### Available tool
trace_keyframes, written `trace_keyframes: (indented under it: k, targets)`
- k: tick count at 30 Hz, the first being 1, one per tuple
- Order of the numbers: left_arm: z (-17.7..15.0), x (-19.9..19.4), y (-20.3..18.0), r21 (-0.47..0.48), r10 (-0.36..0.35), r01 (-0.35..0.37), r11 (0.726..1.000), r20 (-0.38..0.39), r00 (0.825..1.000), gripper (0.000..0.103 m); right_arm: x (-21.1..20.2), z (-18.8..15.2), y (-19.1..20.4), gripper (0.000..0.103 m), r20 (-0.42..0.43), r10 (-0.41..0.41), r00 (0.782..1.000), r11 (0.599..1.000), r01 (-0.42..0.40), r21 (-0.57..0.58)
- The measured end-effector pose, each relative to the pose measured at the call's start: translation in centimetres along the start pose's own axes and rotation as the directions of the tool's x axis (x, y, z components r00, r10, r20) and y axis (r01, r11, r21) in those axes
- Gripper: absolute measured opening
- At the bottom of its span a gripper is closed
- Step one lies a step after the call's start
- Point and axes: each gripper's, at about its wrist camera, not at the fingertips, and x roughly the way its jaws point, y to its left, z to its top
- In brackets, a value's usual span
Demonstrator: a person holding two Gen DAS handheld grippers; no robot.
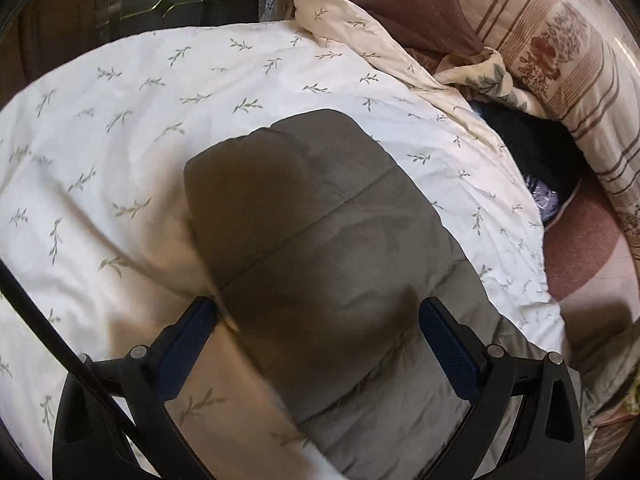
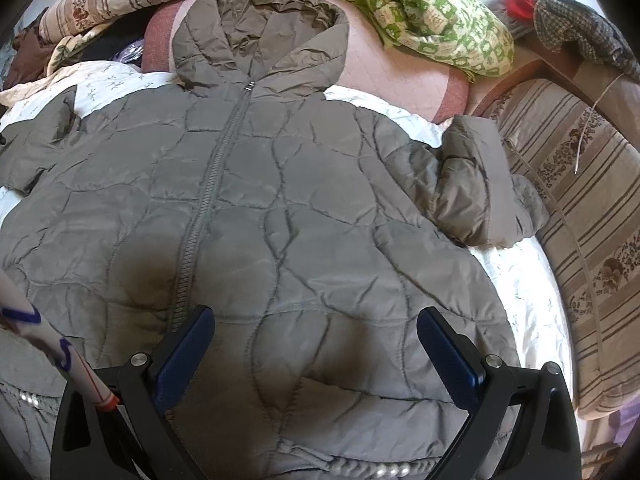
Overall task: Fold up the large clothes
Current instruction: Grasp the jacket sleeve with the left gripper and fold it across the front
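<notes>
A grey-green quilted hooded jacket lies flat, front up and zipped, on a white sheet with a leaf print. Its hood points away from me. Its right sleeve is bent back on itself. Its left sleeve stretches to the left. My right gripper is open above the jacket's lower hem, empty. In the left wrist view my left gripper is open above that left sleeve, which runs between the fingers, not clamped.
Striped floral bedding lies along the right and back. A green patterned quilt lies behind the hood. A brown pillow and a dark garment sit at the far edge of the sheet.
</notes>
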Motion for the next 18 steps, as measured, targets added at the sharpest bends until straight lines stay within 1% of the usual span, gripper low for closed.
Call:
trace_keyframes:
  k: [1, 2, 3, 4, 5, 6, 8, 9, 11, 13, 14, 15, 16, 17, 18]
  targets:
    - [0.1, 0.0, -0.1, 0.008, 0.017, -0.017, 1.0, 0.002, 1.0, 0.092, 0.1, 0.0, -0.1, 0.103, -0.004, -0.001, 1.0, 1.0, 0.001, 0.005]
    - [0.2, 0.0, -0.3, 0.019, 0.059, -0.06, 0.998, 0.006, 0.998, 0.068, 0.3, -0.1, -0.2, 0.103, -0.01, -0.002, 1.0, 1.0, 0.002, 0.012]
    - [0.2, -0.2, -0.5, 0.03, 0.115, -0.116, 0.993, 0.013, 0.993, 0.049, 0.5, -0.1, -0.4, 0.103, -0.019, -0.003, 1.0, 1.0, 0.003, 0.02]
    - [0.3, -0.5, -0.7, 0.046, 0.123, -0.123, 0.991, 0.01, 0.992, 0.041, 0.7, -0.2, -0.5, 0.103, -0.029, -0.002, 1.0, 1.0, 0.003, 0.027]
    - [0.5, -0.8, -0.9, 0.061, 0.122, -0.122, 0.991, 0.006, 0.993, 0.027, 0.8, -0.2, -0.5, 0.103, -0.036, 0.001, 0.999, 0.999, 0.0, 0.032]
    - [0.7, -1.4, -1.1, 0.076, 0.111, -0.11, 0.991, -0.005, 0.994, 0.018, 0.8, -0.2, -0.6, 0.103, -0.04, 0.005, 0.999, 0.999, -0.003, 0.038]
    - [0.9, -3.0, -1.5, 0.082, 0.076, -0.075, 0.994, -0.009, 0.997, 0.014, 0.6, -0.4, -0.8, 0.103, -0.036, 0.011, 0.999, 0.999, -0.01, 0.046]
    - [0.9, -4.7, -2.0, 0.087, 0.038, -0.038, 0.995, 0.001, 0.999, 0.014, 0.4, -0.4, -1.0, 0.103, -0.03, 0.015, 0.999, 0.999, -0.013, 0.052]
    - [0.6, -7.1, -3.2, 0.102, -0.014, 0.013, 0.995, 0.012, 1.0, 0.013, -0.1, -0.5, -1.3, 0.103, -0.02, 0.021, 1.0, 0.998, -0.02, 0.065]
    - [-0.4, -10.3, -5.2, 0.134, -0.095, 0.092, 0.987, 0.012, 0.995, 0.013, -0.7, -0.7, -1.9, 0.103, -0.008, 0.031, 0.999, 0.996, -0.03, 0.086]
    - [-1.1, -11.7, -6.3, 0.154, -0.13, 0.127, 0.98, 0.009, 0.991, 0.013, -1.0, -0.9, -2.2, 0.103, -0.004, 0.034, 0.999, 0.995, -0.033, 0.096]
    - [-2.3, -13.5, -7.9, 0.189, -0.178, 0.174, 0.966, 0.003, 0.984, 0.013, -1.4, -1.1, -2.7, 0.103, 0.002, 0.038, 0.999, 0.993, -0.038, 0.108]
    - [-3.1, -14.6, -9.1, 0.215, -0.205, 0.201, 0.956, -0.002, 0.979, 0.013, -1.6, -1.2, -3.0, 0.103, 0.005, 0.041, 0.999, 0.992, -0.041, 0.116]
    - [-4.6, -16.1, -10.7, 0.251, -0.244, 0.24, 0.938, -0.013, 0.97, 0.013, -2.0, -1.5, -3.4, 0.103, 0.009, 0.045, 0.999, 0.991, -0.046, 0.124]
    - [-5.8, -17.1, -11.7, 0.272, -0.269, 0.265, 0.925, -0.024, 0.963, 0.013, -2.3, -1.6, -3.7, 0.103, 0.013, 0.048, 0.999, 0.99, -0.05, 0.13]
